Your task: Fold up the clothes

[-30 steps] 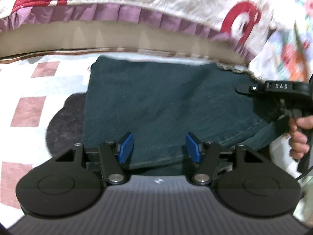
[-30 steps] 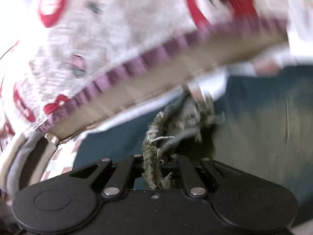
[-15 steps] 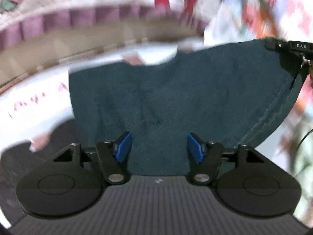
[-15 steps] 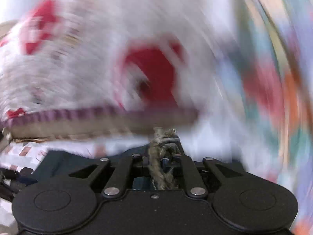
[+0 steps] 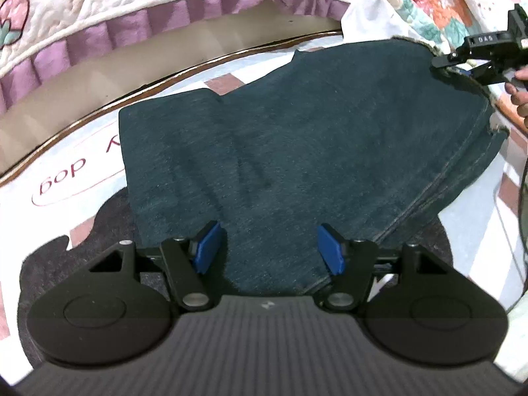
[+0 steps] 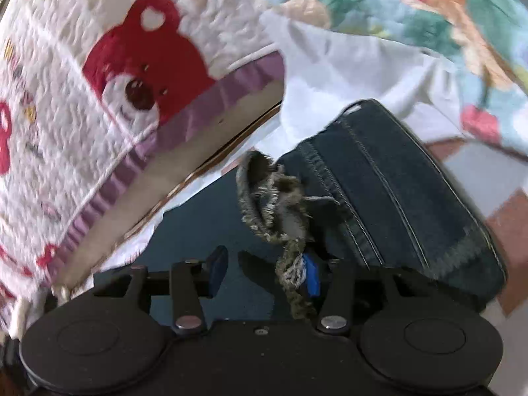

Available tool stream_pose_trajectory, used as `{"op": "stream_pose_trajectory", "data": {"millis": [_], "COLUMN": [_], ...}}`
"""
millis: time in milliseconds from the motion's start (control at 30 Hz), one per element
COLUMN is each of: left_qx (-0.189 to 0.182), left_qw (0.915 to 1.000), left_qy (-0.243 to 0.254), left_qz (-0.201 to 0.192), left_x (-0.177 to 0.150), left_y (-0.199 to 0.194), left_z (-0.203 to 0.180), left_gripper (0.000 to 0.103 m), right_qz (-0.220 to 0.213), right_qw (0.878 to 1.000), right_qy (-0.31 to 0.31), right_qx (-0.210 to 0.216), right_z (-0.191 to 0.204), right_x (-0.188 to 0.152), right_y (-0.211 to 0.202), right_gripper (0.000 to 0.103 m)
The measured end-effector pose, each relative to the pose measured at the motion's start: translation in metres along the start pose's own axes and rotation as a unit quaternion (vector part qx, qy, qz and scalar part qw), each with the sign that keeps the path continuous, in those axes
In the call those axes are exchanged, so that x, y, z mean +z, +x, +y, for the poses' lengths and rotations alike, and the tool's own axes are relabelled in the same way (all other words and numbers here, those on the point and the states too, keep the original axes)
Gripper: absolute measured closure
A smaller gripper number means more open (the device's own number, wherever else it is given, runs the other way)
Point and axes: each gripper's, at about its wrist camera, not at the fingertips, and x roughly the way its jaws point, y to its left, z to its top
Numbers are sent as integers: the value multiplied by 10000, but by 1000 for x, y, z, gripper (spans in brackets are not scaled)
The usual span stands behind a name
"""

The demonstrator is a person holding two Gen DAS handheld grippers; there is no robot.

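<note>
- Dark denim jeans (image 5: 297, 151), folded, lie on a checked sheet (image 5: 468, 231); in the left wrist view they fill the middle, and their near edge is hidden behind the tool body.
- Left gripper (image 5: 269, 247) has its blue pads spread apart, released, over the denim at 6 o'clock; nothing is pinched between them.
- Right gripper (image 6: 264, 272) has jaws opening; the frayed hem (image 6: 274, 204) hangs against the right-hand pad, and whether it still catches there is hard to tell.
- In the left wrist view that tool shows at 2 o'clock, cut off by the frame, with fingertips (image 5: 521, 89) only partly seen.
- Bear-print quilt (image 6: 99, 82) is blurred at 10 o'clock; floral bedding (image 6: 429, 16) is smeared at 1 o'clock.
</note>
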Motion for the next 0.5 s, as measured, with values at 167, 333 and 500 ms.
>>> {"op": "stream_pose_trajectory", "data": {"millis": [167, 333, 500], "left_qx": [82, 250, 310], "left_qw": [9999, 9994, 9994], "left_qy": [120, 212, 153], "left_qz": [92, 75, 4], "left_x": [3, 0, -3], "left_y": [5, 0, -3], "left_z": [-6, -10, -9], "left_gripper": [39, 39, 39], "right_qz": [581, 160, -535], "right_qw": [9976, 9978, 9784], "right_qy": [-169, -636, -1974], "right_qx": [342, 16, -307], "right_z": [7, 21, 60], "right_x": [23, 23, 4], "right_y": [6, 16, 8], "right_gripper": [45, 52, 87]}}
